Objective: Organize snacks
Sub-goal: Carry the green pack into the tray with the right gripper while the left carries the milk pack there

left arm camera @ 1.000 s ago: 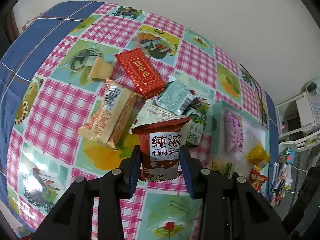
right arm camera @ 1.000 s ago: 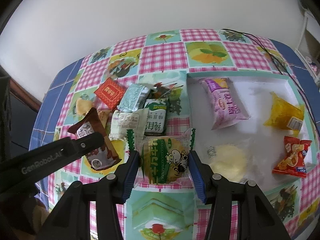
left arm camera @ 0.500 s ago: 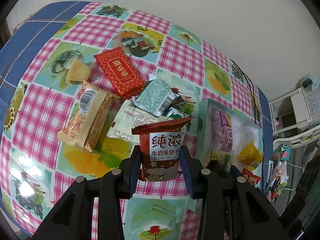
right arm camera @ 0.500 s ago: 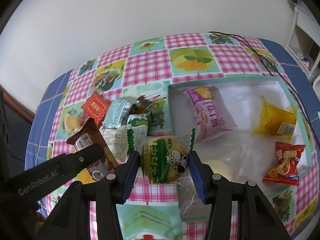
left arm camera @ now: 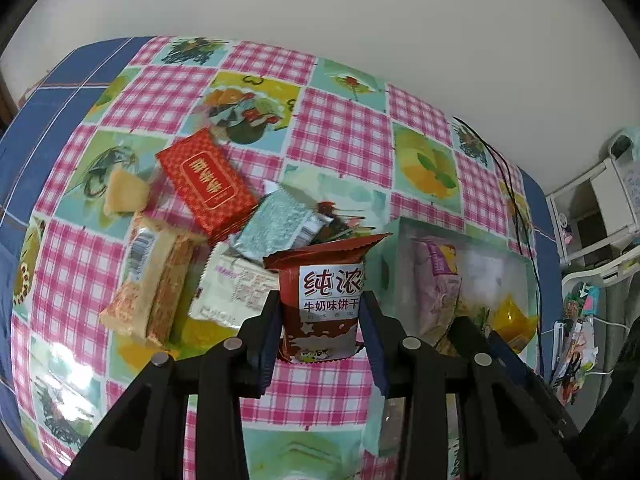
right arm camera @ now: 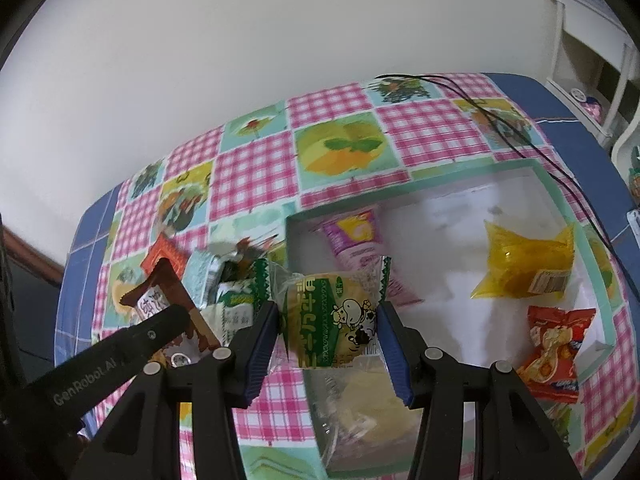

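Note:
My left gripper is shut on a brown milk-biscuit packet, held above the checked tablecloth beside the tray's left wall. My right gripper is shut on a green cow-print snack packet, held over the front left corner of the teal tray. The tray holds a pink packet, a yellow packet, a red packet and a clear-wrapped pale snack. The left gripper with its brown packet shows at the left of the right wrist view.
Loose snacks lie in a pile left of the tray: a red packet, a silver-green packet, an orange-tan packet, a white packet and a small yellow piece. A black cable runs behind the tray. White furniture stands right.
Both grippers have moved right toward the tray with their packets. The right gripper's green packet now hangs over the tray's front left corner.

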### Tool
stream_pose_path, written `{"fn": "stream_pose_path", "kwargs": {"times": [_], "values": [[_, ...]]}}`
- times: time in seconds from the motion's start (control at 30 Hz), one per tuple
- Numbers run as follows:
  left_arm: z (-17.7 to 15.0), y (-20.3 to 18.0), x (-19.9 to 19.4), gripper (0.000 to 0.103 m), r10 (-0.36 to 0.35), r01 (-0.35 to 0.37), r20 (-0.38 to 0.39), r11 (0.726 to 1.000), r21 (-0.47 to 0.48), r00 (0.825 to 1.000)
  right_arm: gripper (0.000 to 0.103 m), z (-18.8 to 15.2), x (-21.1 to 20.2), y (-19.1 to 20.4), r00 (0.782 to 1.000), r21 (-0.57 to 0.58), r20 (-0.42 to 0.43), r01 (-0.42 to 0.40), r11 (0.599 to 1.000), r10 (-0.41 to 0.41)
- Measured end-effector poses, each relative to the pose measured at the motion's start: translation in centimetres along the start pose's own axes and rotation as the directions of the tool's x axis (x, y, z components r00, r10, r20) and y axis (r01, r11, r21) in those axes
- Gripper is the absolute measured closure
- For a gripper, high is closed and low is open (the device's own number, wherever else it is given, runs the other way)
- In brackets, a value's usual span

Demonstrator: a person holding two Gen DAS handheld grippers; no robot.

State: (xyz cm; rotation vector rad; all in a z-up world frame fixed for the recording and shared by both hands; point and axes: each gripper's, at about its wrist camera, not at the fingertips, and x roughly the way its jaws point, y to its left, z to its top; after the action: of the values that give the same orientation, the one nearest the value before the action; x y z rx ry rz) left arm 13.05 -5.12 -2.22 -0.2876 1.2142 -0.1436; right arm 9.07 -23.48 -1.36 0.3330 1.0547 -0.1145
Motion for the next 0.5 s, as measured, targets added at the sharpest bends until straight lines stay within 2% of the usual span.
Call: {"fn": "stream_pose_path", "kwargs": {"times": [0.2,0.5], "values": [[0.5,-1.4,0.5,0.063,0.012,-0.012,0.010,1.000,0.029,1.000,0.050,1.0,-0.3,-2.0,1.000,0.044,0.022,0.013,0.999,-0.014],[1.1,-4.1,0.4,0.063,-0.009,0.004,0.050,0.996,0.085,0.999,0.050,2.5,-0.4,-5.7,0.999,0.141,0.040,0.005,0.990,-0.011]]}}
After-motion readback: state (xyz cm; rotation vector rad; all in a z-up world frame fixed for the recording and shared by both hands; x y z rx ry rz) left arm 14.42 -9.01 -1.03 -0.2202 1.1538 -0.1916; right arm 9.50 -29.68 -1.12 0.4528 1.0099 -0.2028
